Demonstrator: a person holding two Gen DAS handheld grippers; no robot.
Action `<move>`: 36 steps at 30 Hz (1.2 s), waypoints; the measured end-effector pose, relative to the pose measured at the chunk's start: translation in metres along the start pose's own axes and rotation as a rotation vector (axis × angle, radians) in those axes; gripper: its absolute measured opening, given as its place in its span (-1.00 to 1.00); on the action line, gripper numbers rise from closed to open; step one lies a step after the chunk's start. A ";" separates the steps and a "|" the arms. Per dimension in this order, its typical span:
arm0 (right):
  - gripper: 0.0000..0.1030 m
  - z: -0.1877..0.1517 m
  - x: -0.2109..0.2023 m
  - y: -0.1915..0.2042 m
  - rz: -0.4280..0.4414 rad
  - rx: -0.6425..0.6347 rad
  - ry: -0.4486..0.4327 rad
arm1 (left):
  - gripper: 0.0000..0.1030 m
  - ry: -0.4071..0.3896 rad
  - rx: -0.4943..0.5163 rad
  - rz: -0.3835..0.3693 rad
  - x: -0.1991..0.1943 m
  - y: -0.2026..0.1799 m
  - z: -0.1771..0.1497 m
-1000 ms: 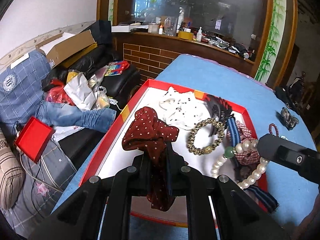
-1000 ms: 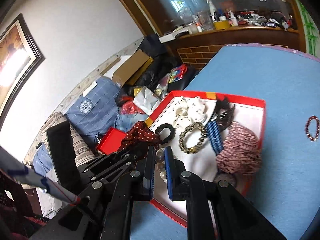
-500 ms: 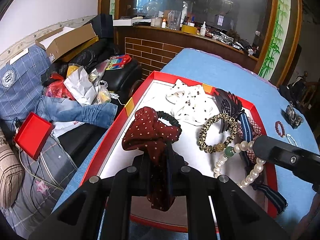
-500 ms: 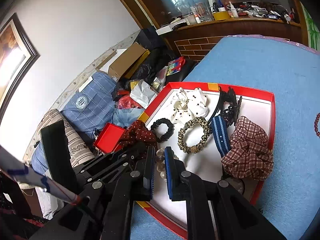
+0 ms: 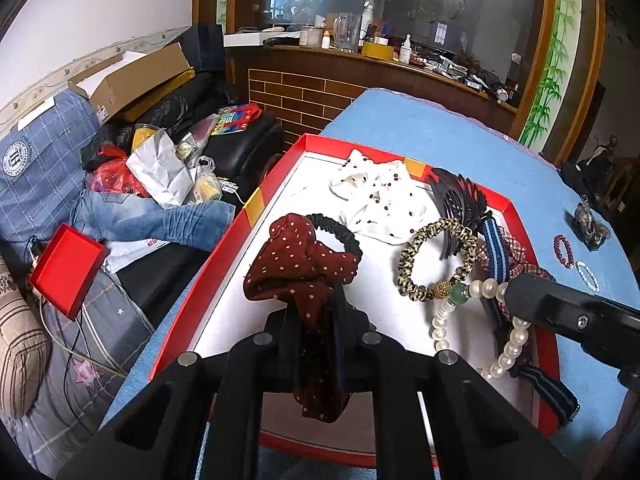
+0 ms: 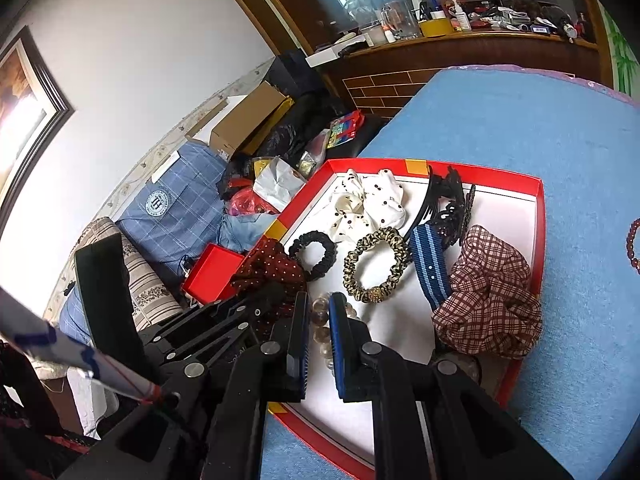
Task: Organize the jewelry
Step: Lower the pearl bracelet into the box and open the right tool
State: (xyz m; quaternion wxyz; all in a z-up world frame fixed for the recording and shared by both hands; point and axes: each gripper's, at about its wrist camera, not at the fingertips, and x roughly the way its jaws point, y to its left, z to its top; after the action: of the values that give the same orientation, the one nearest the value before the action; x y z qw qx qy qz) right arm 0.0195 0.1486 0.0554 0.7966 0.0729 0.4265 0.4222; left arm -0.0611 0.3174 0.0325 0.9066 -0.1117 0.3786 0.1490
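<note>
Black hair tie (image 5: 336,232) now uncovered; L claw (image 5: 320,320) grips 1 maroon scrunchie (image 5: 298,268), R claw (image 6: 319,332) pinches pearl strand (image 5: 508,344).

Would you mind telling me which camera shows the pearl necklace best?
The left wrist view: the pearl necklace shows as a long strand in the red tray. The right wrist view shows only a few beads between the right hand-held gripper's fingers.

A blue-covered table (image 5: 440,136) carries the red tray (image 5: 224,256); right of the tray lie a dark-red bead bracelet (image 5: 563,251), a pale bead bracelet (image 5: 587,275) and a small dark figurine (image 5: 591,225).
</note>
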 end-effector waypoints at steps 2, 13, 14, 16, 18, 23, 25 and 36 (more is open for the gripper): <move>-0.78 -0.001 0.000 -0.001 -0.002 0.001 0.000 | -0.77 0.003 0.000 0.002 0.001 -0.001 0.000; -0.77 -0.002 0.001 -0.006 -0.038 0.009 -0.002 | -0.77 0.013 0.006 0.009 0.003 -0.002 -0.002; -0.78 -0.002 0.001 -0.007 -0.041 0.010 -0.001 | -0.77 0.016 0.008 0.012 0.004 -0.002 -0.003; -0.77 -0.002 0.001 -0.009 -0.045 0.014 0.001 | -0.77 0.020 0.009 0.012 0.005 -0.002 -0.003; -0.78 -0.003 0.001 -0.011 -0.049 0.017 0.004 | -0.77 0.022 0.012 0.015 0.006 -0.003 -0.003; -0.77 -0.004 0.001 -0.011 -0.062 0.012 0.006 | -0.77 0.022 0.012 0.015 0.006 -0.004 -0.004; -0.77 -0.004 0.000 -0.011 -0.067 0.011 0.005 | -0.77 0.025 0.013 0.016 0.006 -0.004 -0.003; -0.77 -0.007 0.002 -0.017 -0.110 0.011 0.011 | -0.76 0.031 0.018 0.021 0.010 -0.007 -0.005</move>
State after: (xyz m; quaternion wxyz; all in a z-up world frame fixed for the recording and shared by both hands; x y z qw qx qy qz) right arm 0.0250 0.1373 0.0420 0.8157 0.0516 0.4367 0.3759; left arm -0.0556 0.3110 0.0226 0.9000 -0.1019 0.3951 0.1532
